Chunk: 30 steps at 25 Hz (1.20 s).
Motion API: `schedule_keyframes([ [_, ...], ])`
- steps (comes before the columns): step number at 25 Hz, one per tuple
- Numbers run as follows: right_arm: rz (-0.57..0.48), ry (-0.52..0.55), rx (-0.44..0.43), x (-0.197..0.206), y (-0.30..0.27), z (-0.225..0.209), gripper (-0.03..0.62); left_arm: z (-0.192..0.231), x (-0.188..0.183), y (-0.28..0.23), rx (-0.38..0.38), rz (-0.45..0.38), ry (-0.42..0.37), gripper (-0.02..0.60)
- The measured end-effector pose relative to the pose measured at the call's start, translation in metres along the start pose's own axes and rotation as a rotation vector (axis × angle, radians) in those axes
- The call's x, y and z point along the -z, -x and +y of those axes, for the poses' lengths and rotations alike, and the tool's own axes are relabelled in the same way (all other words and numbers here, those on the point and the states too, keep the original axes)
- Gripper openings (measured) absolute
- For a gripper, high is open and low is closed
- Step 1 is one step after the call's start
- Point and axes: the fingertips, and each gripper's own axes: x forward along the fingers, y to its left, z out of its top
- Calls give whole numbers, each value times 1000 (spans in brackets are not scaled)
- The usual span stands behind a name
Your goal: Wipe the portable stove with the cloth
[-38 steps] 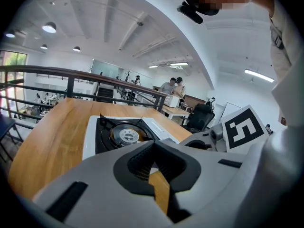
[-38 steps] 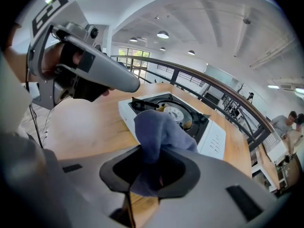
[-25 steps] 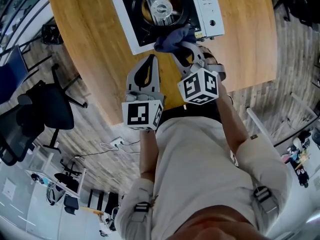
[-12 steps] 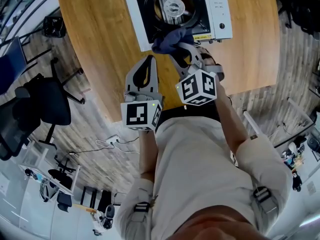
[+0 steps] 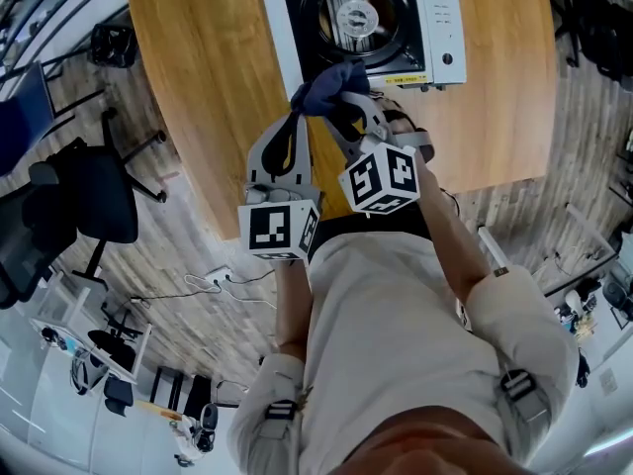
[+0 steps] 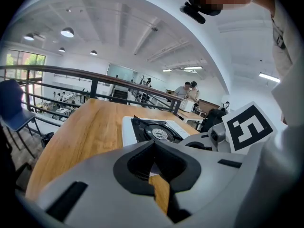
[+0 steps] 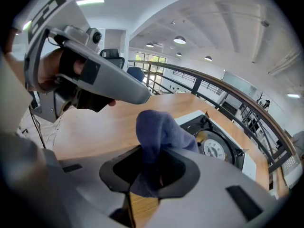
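On my table [image 5: 198, 87], the stove [image 5: 447, 28] sits at twelve o'clock. I judge the wiping barely begun. The cloth [image 5: 326, 85] hovers over the stove's six o'clock edge, pinched in my right gripper [image 5: 346, 107]. My left gripper [image 5: 297, 119], at the cloth's seven o'clock, is clenched on nothing.

Cream short-sleeved shirt [image 5: 396, 344], apparently with buckled shoulder straps [image 5: 521, 389].

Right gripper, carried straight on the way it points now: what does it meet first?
Probably the near edge of the white portable stove, with the dark blue cloth clamped in the right gripper touching first; height above it is unclear.
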Motion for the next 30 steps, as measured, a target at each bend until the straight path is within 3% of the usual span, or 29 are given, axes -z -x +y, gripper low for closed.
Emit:
schedule_keyframes([
  [13,-92,14,-32,-31,22,4,106,5,-20,2,-27,-42,-6,20],
  [30,-154,66,120,-64,52,-76,106,4,-75,-24,-9,-143,-81,20],
])
